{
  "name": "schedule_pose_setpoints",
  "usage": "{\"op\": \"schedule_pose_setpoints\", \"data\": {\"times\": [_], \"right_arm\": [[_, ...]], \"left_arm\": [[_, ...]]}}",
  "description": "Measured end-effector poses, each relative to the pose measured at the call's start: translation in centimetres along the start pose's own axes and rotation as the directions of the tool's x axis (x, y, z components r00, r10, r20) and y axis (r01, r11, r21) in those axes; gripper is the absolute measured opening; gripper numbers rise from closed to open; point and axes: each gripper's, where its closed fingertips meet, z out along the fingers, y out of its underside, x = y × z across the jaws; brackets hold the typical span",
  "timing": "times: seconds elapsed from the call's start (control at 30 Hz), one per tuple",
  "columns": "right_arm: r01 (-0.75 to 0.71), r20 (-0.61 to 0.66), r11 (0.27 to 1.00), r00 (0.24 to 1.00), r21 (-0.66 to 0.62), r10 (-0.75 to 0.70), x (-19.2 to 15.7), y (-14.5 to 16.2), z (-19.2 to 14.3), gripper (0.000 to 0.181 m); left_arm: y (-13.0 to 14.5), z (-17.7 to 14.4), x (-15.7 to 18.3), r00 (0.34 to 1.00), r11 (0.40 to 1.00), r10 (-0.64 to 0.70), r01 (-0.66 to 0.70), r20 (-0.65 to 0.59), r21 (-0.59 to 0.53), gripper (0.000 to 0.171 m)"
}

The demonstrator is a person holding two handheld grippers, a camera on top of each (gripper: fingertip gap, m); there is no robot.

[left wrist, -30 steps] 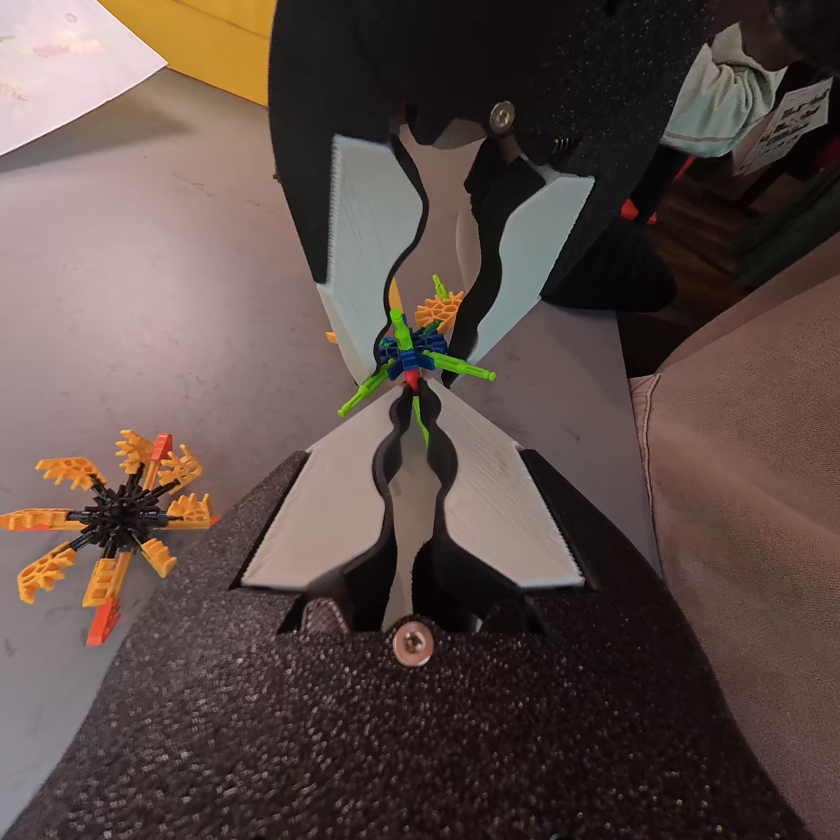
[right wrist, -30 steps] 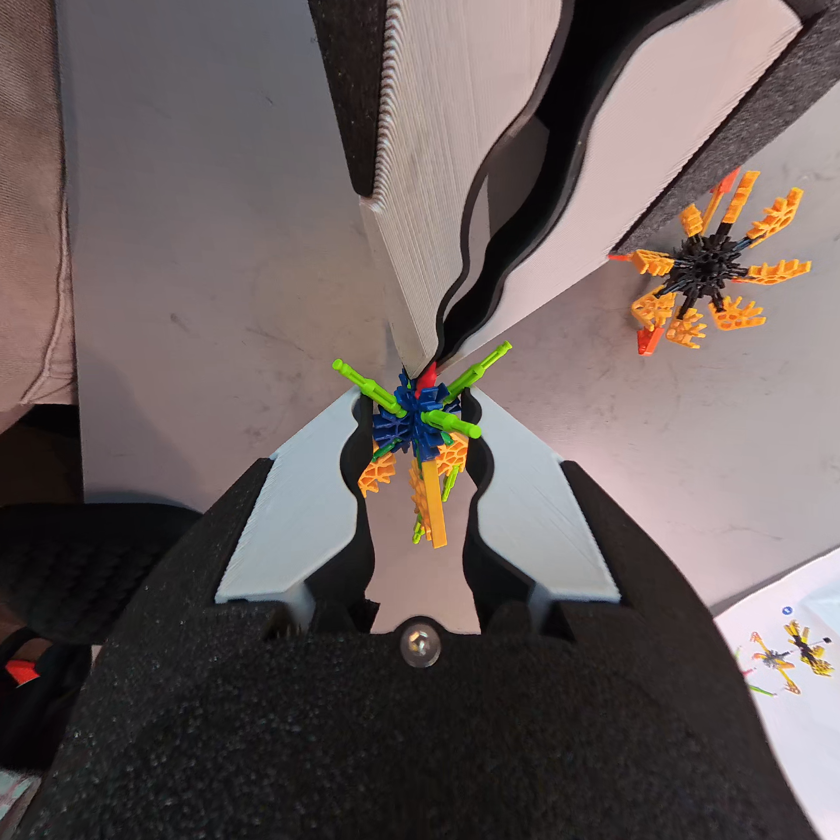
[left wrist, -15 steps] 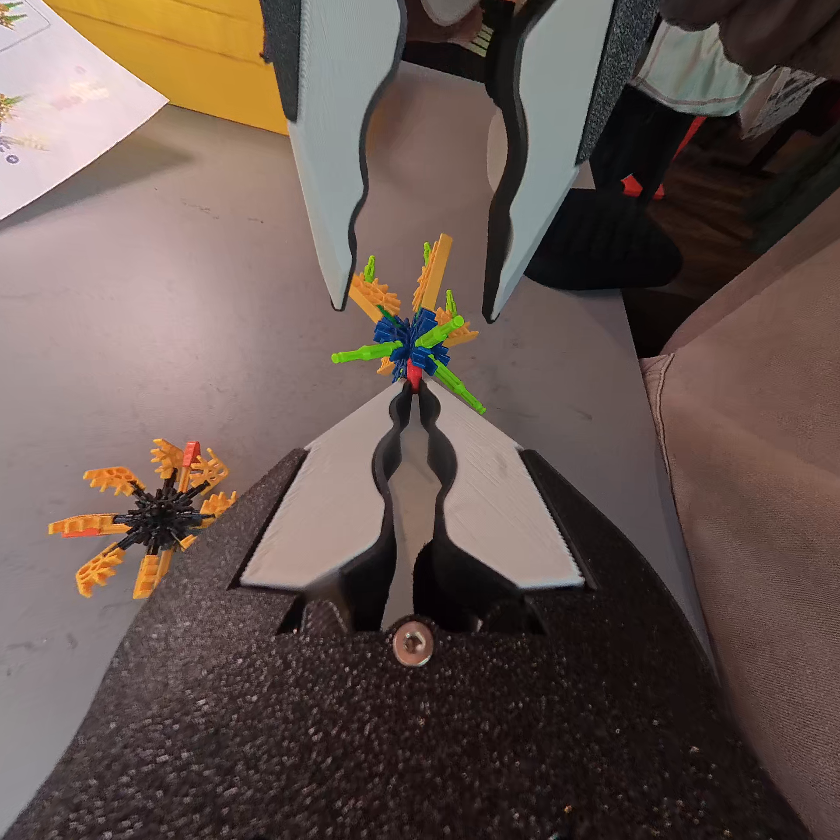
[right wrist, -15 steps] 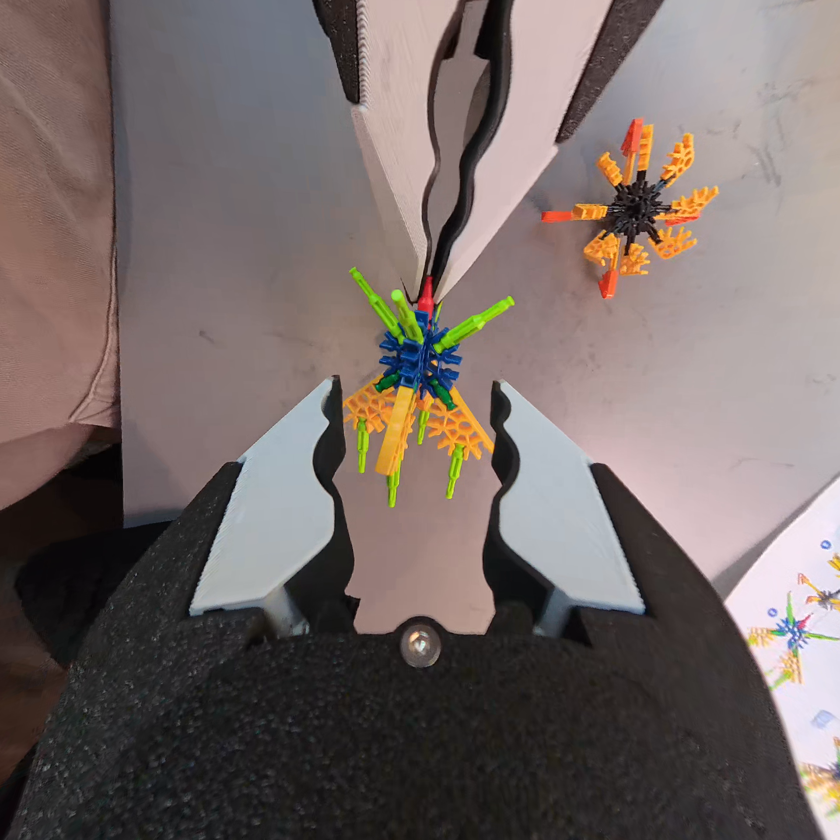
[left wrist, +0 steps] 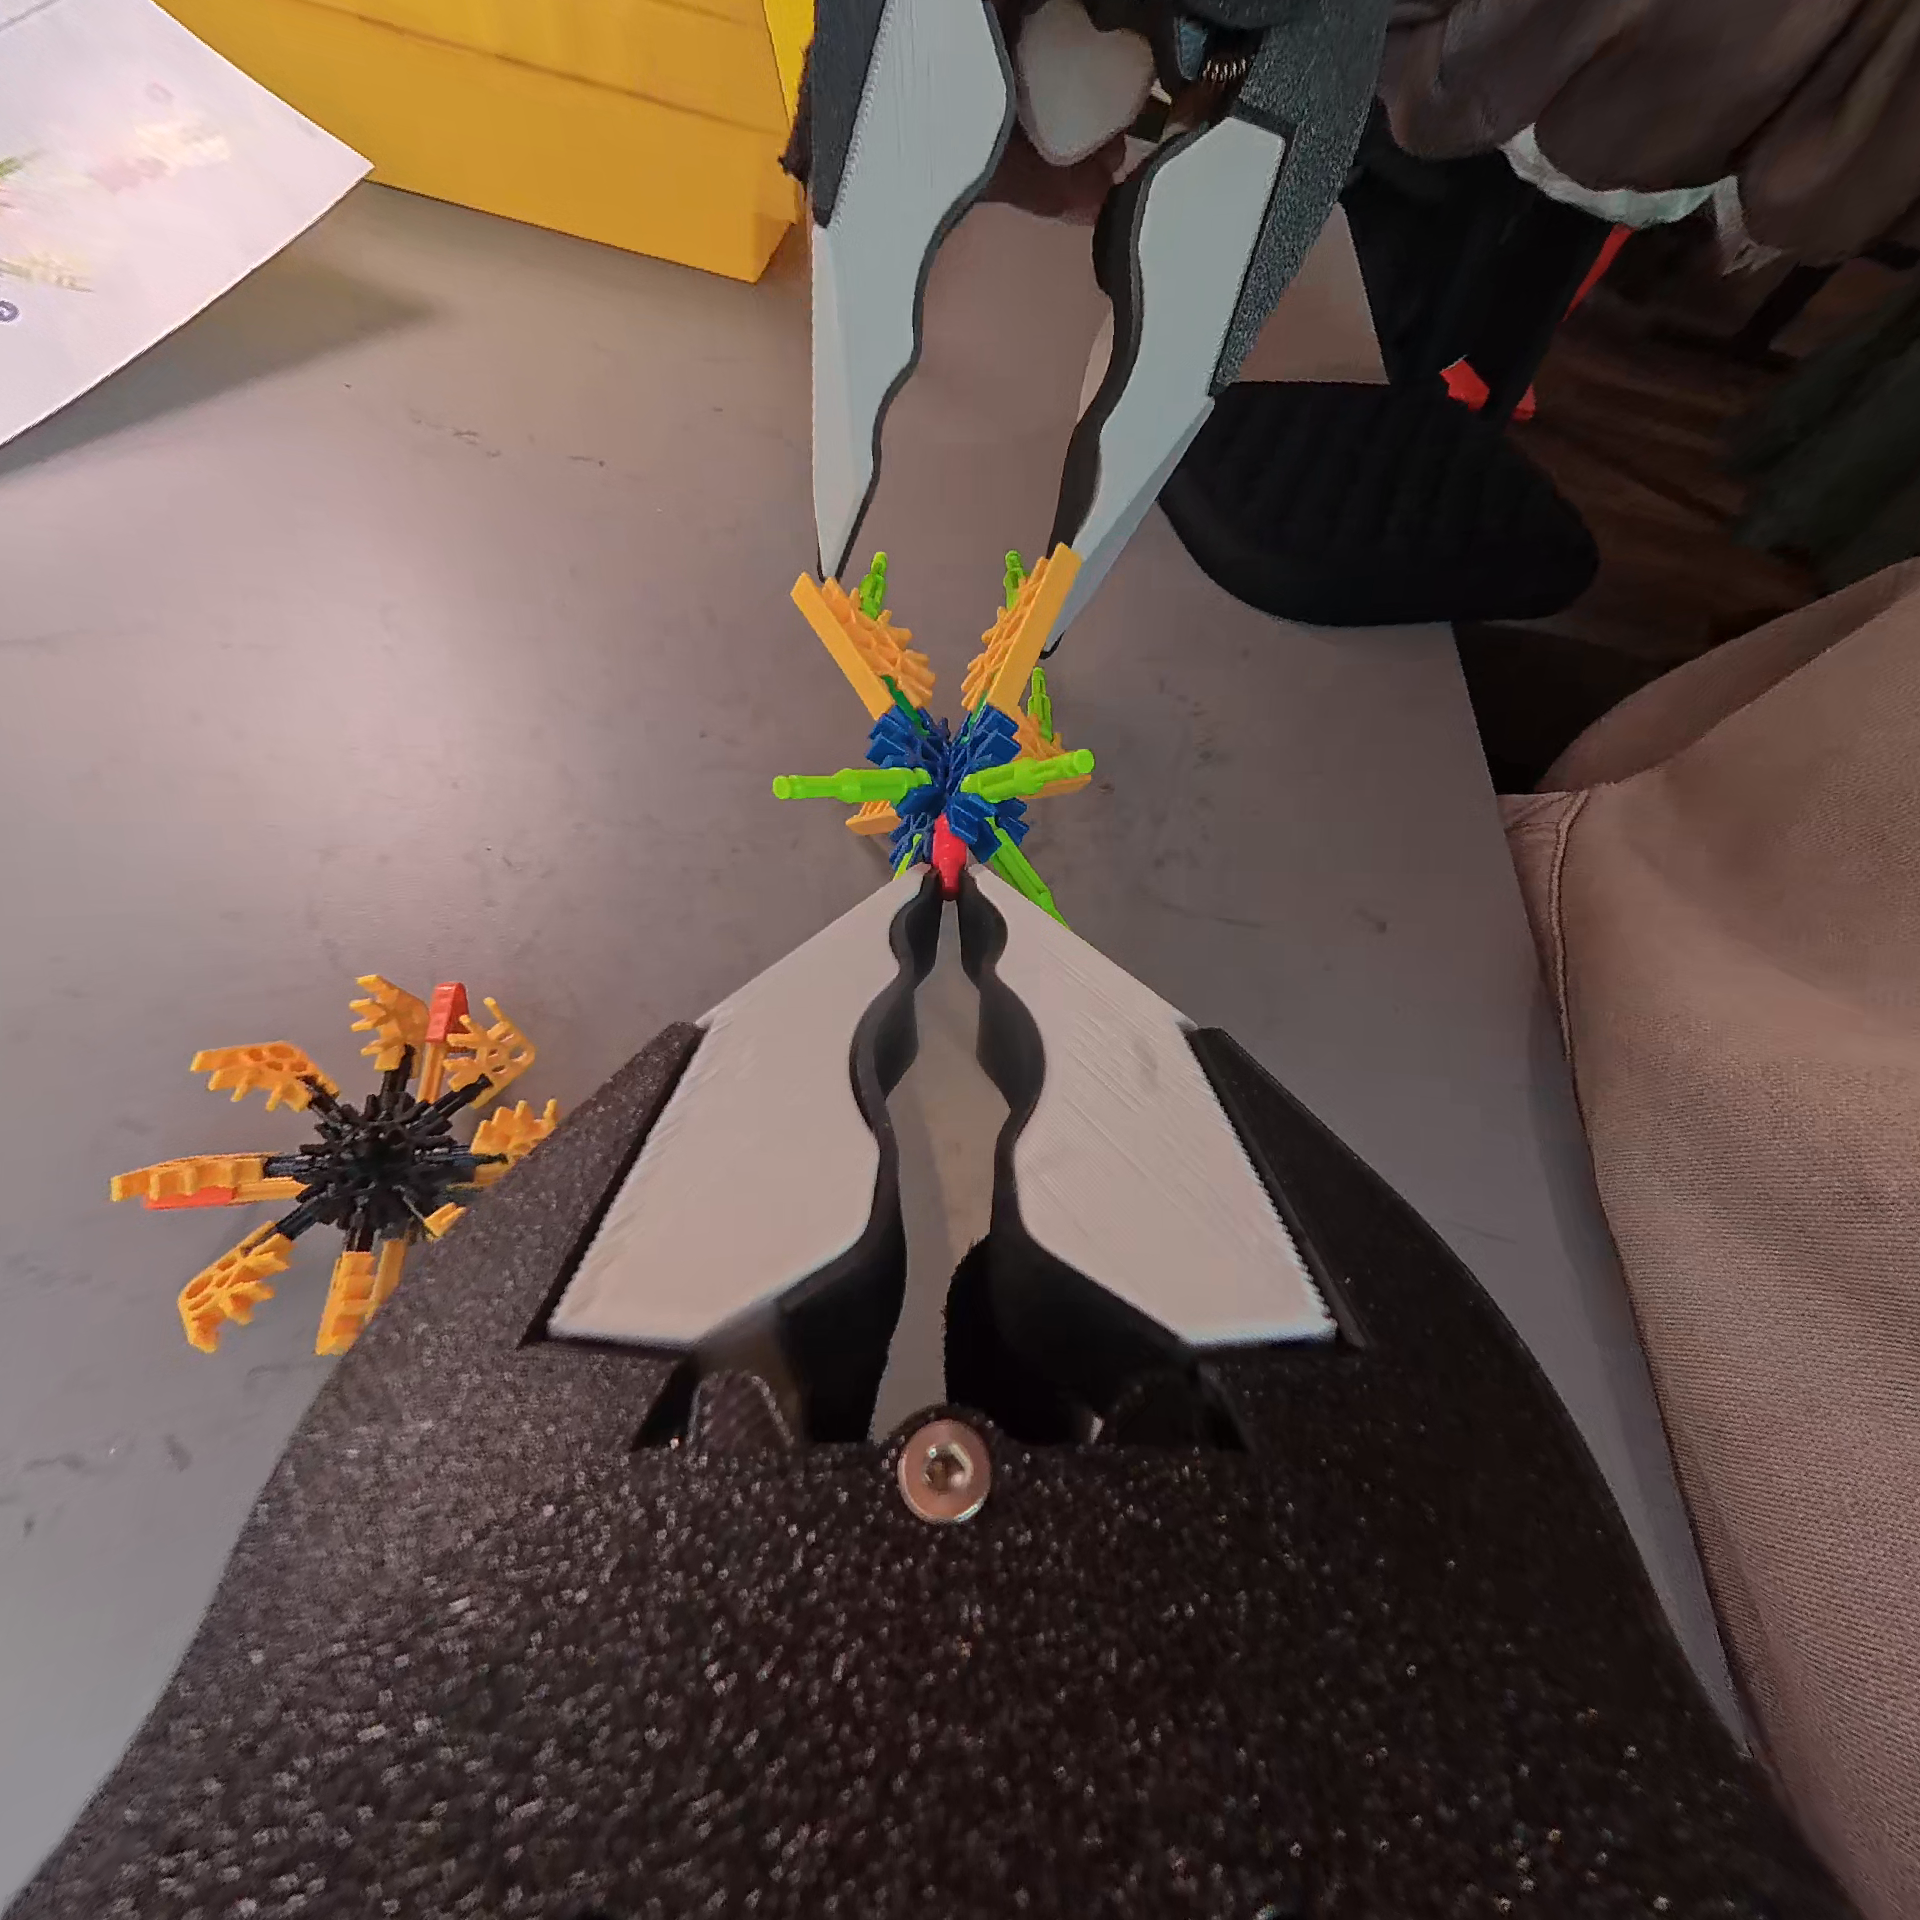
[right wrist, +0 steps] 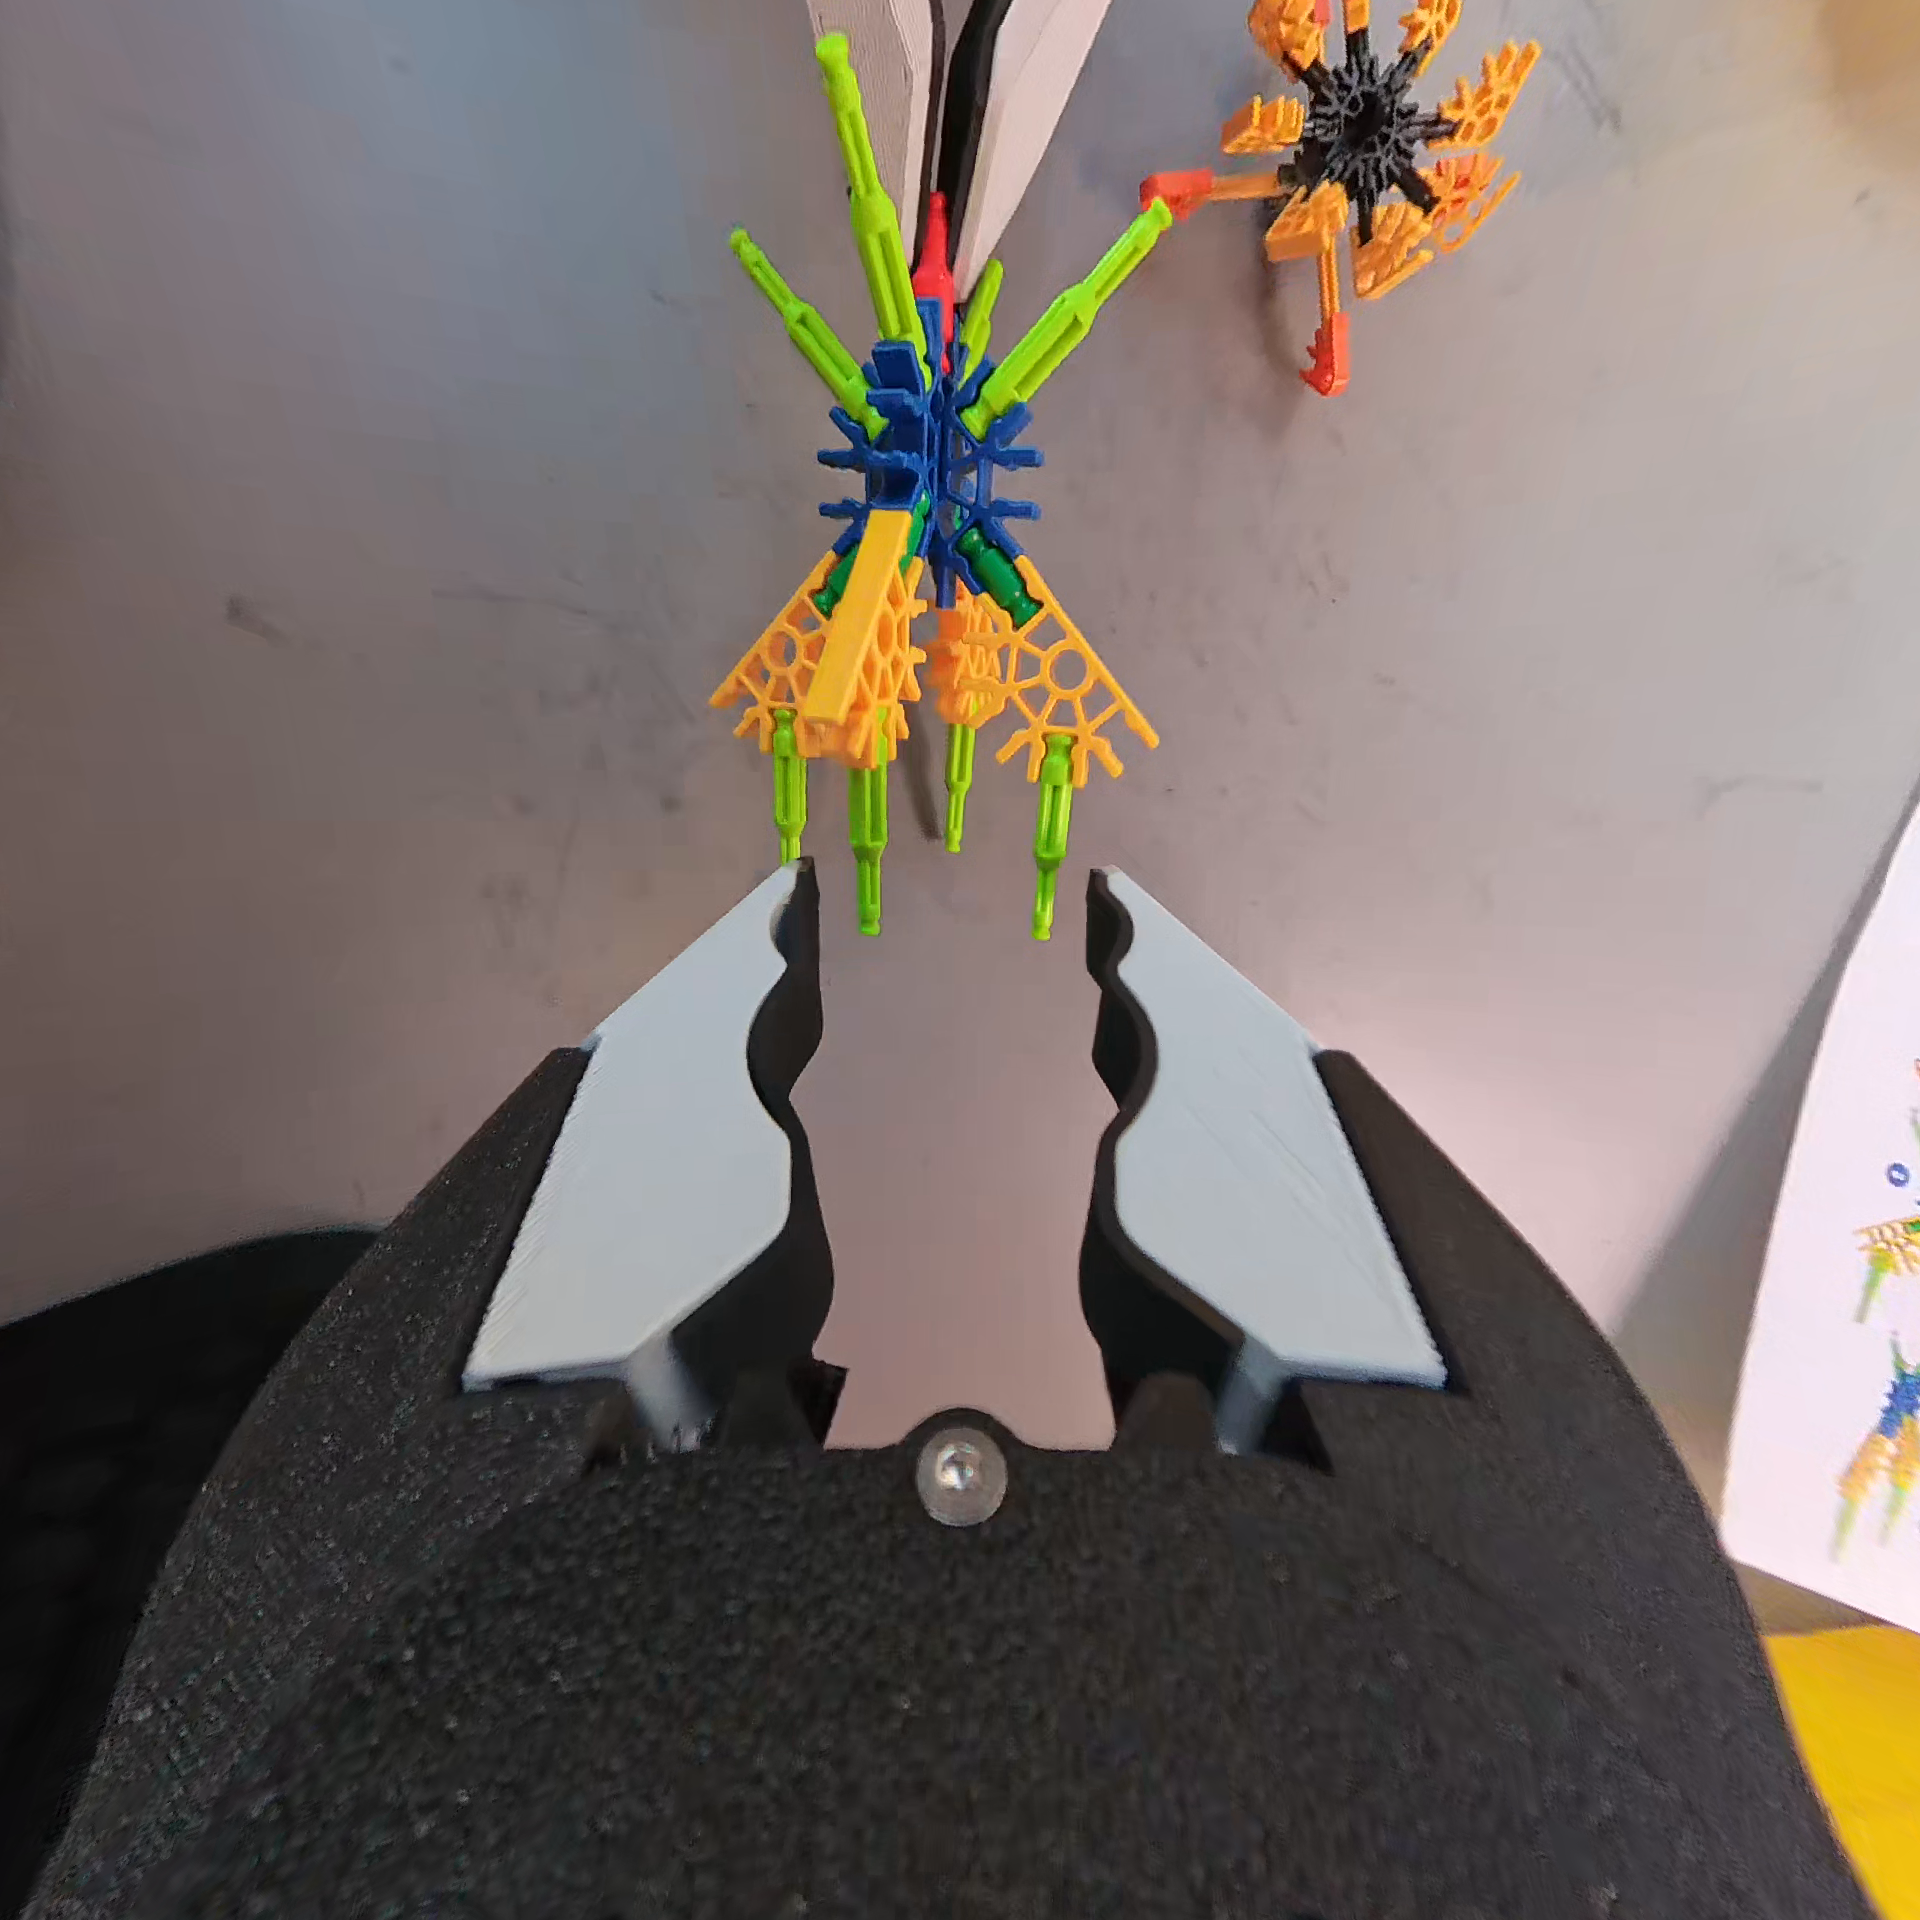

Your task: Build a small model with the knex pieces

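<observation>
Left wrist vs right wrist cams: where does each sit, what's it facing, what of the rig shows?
Left wrist view: on the left gripper, facing along shut fingers pinching the red rod of the blue-hub toy; right gripper opposite.
Right wrist view: on the right gripper, fingers open, facing the toy and the left gripper.
Shared: toy, black-hub toy, grey table, printed sheet.

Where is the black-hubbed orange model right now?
The black-hubbed orange model lies on the grey table, left of the left gripper in its view; upper right in the right wrist view.
</observation>
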Motion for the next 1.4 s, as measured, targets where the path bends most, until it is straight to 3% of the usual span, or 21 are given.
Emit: {"op": "schedule_pose_setpoints", "data": {"times": [0.37, 0.8, 1.4], "right_arm": [[0.089, -0.17, 0.995, 0.982, 0.042, -0.08, 0.7, -1.0, 1.5, 0.044], [0.089, -0.211, 0.995, 0.974, 0.042, -0.078, 0.7, -1.0, 1.8, 0.046], [0.022, -0.26, 0.998, 0.965, -0.055, -0.036, 0.8, -0.6, 2.4, 0.051]], "left_arm": [[0.4, 0.6, 0.4, 0.999, 1.0, -0.024, 0.024, -0.037, -0.001, 0.003], [-0.1, 0.4, 0.4, 0.997, 0.998, -0.054, 0.056, -0.056, 0.025, 0.003], [-0.4, 0.7, 0.1, 0.996, 0.997, 0.075, -0.075, 0.056, 0.007, 0.002]]}}
